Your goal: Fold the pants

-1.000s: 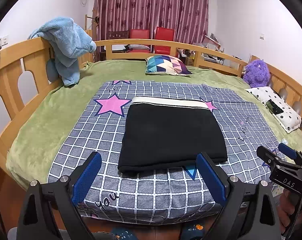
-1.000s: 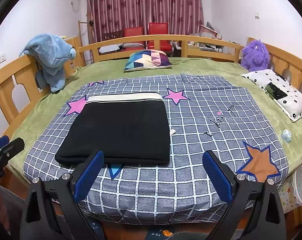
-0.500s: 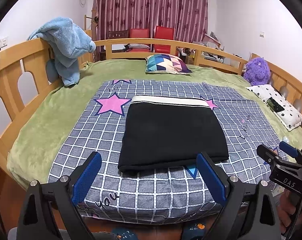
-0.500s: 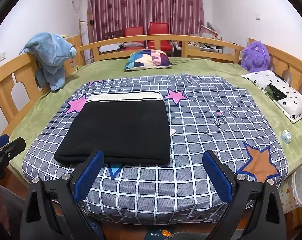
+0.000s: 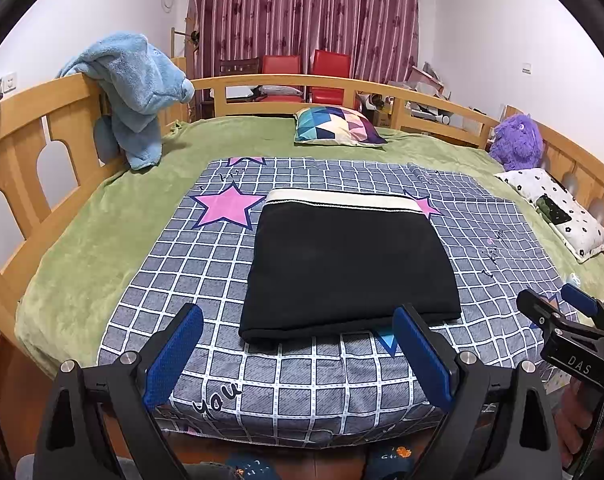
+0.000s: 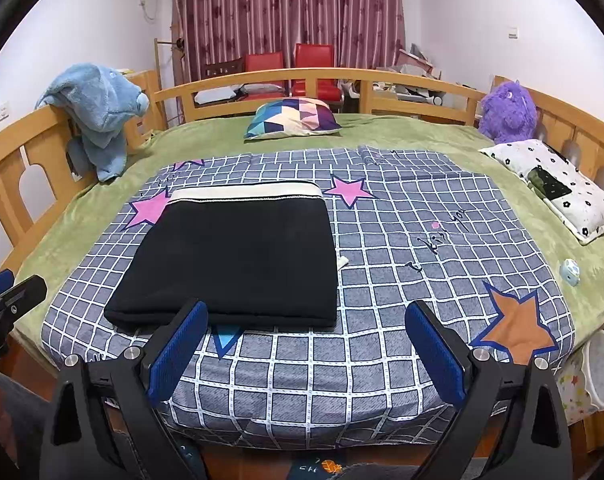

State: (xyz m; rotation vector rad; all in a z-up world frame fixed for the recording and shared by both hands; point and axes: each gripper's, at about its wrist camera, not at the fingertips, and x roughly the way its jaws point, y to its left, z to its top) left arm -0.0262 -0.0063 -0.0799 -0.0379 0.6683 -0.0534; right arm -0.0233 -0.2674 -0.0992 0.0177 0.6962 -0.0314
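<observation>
The black pants (image 5: 350,264) lie folded into a flat rectangle on the grey checked blanket (image 5: 205,264), with a cream waistband along the far edge. They also show in the right wrist view (image 6: 237,256). My left gripper (image 5: 297,344) is open and empty, held back off the bed's front edge, in line with the pants' near edge. My right gripper (image 6: 306,344) is open and empty, off the front edge and to the right of the pants. Each gripper shows at the edge of the other's view.
A wooden rail (image 5: 29,128) runs round the bed. A blue plush blanket (image 5: 137,84) hangs on the left rail. A patterned pillow (image 5: 338,126) lies at the far side, a purple plush toy (image 6: 508,112) and a white spotted pillow (image 6: 558,192) at the right. A white bin (image 6: 602,372) stands right of the bed.
Both grippers have drawn back a little from the bed and stay open. The folded pants have not moved.
</observation>
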